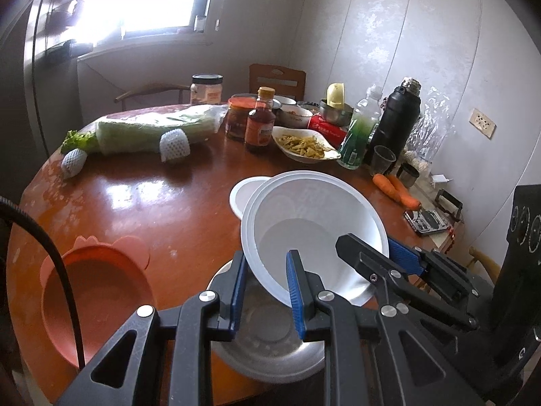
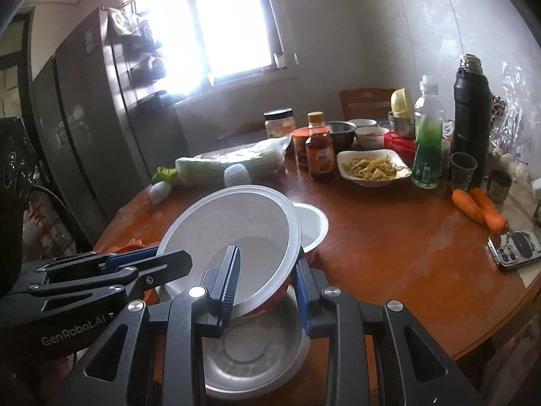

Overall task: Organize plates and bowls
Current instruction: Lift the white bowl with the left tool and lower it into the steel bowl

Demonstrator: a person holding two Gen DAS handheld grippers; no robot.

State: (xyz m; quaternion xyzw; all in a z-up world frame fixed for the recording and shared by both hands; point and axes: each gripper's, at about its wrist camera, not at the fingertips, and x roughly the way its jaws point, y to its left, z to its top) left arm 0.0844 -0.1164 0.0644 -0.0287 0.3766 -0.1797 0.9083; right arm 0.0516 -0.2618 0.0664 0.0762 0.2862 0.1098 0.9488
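Beside metal bowl [image 1: 270, 348], left view: pink plate [image 1: 98, 304].

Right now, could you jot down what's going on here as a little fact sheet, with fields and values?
held item: white bowl, tilted, gripped at its rim from both sides
left gripper: shut on the near rim
right gripper: shut on the rim, one finger inside the bowl
directly below: metal bowl on the table
behind: second white bowl on the table
left side: orange plate
farther back: dish of food, carrots
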